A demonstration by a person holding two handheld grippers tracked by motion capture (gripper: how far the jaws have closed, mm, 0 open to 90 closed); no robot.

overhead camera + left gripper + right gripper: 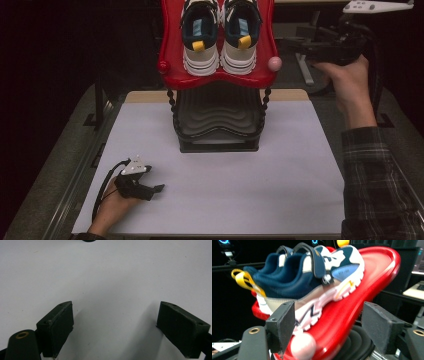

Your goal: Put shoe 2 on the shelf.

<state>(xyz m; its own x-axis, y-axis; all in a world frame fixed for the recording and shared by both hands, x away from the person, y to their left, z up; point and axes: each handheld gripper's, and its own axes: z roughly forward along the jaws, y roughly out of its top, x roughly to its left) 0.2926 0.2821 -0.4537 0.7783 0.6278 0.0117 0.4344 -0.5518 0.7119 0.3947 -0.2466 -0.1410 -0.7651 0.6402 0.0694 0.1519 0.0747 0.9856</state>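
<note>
I hold my right gripper (pixel 306 48) up in the air, off to the right side of the red shelf (pixel 267 37). Its jaws stand wide apart and there is nothing between them. They point at the right end of the shelf, near the pink ball (pixel 274 63) on its corner. In the right gripper view that pink ball (pixel 303 346) sits low between my jaws, close in front, and the red shelf (pixel 377 272) runs up and away behind it. Two shoes (pixel 220 35) stand side by side on the shelf with their heels toward me. They are dark blue and white, and each has a yellow loop at the back. Under the red shelf is a black shelf (pixel 218 120) that stands at the far middle of the white tabletop (pixel 250 195). My left gripper (pixel 150 187) rests low on the near left part of the tabletop. Its jaws are wide open too, with only bare white tabletop (pixel 112 277) between them.
</note>
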